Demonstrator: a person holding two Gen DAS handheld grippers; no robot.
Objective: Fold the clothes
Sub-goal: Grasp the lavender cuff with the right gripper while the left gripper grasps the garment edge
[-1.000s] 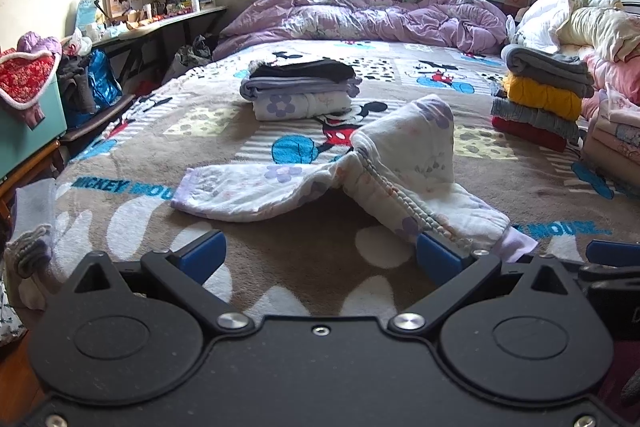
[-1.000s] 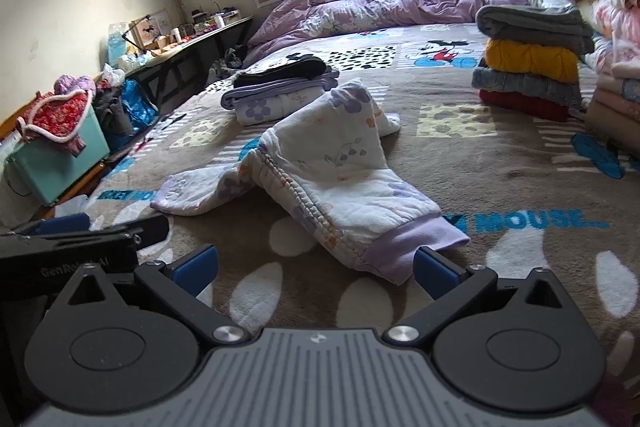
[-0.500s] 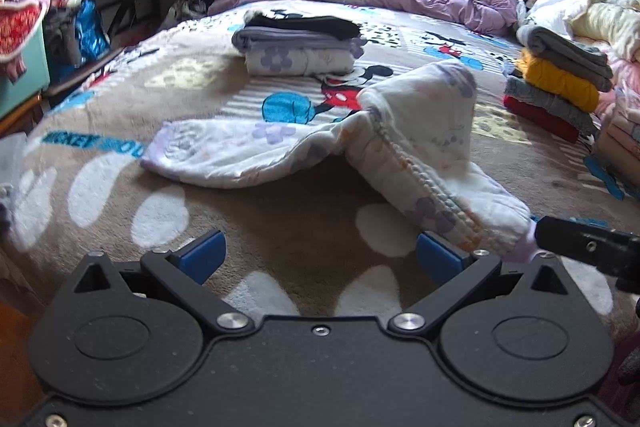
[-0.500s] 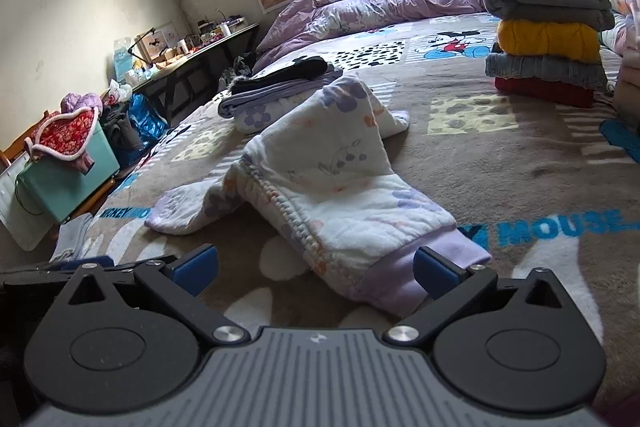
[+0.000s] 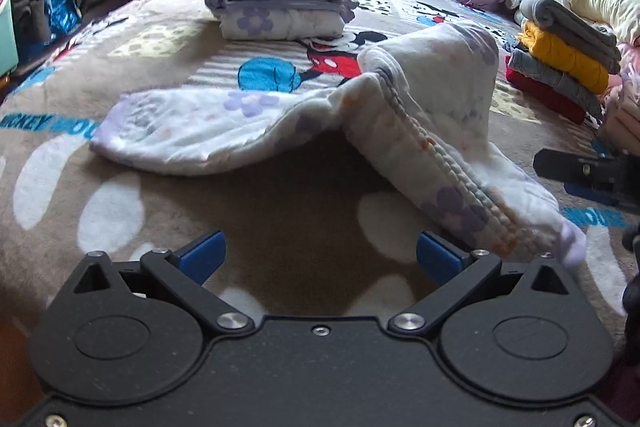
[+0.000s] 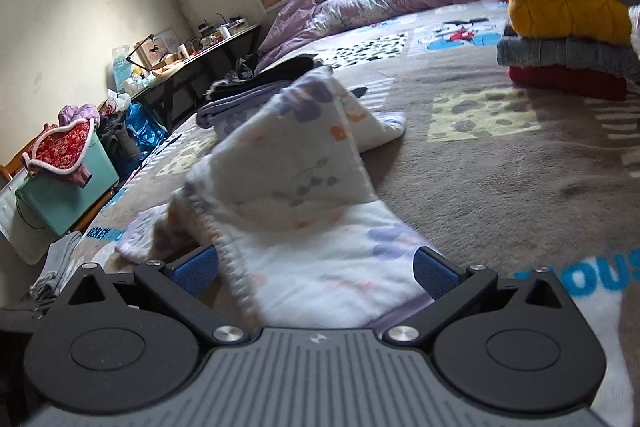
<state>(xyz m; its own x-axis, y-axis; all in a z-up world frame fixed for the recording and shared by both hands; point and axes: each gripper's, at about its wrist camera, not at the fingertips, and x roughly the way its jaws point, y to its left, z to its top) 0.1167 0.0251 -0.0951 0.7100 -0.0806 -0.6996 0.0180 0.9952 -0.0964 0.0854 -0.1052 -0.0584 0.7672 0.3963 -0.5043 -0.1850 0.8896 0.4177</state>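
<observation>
Starting nearest you, your right gripper [image 6: 316, 273] has its blue pads spread wide with the purple-cuffed end of the white floral pyjama trousers [image 6: 304, 219] lying between them, not yet pinched. Your left gripper [image 5: 318, 259] is equally spread over bare blanket [image 5: 280, 227], gripping nothing, with the other leg ahead of it.

By my reading, this garment is barely begun: it lies in a humped V on the bed, unflattened and unfolded, so all of its folding remains. Beyond it, one small folded stack [image 5: 280, 7] sits mid-bed, and a taller folded stack [image 6: 568, 27] of grey, yellow and red stands to your right, so earlier pieces look finished.

Readable writing: "MICKEY" in blue on the blanket at your left, and "OUS" of "MOUSE" [image 6: 600, 279] at your right.
</observation>
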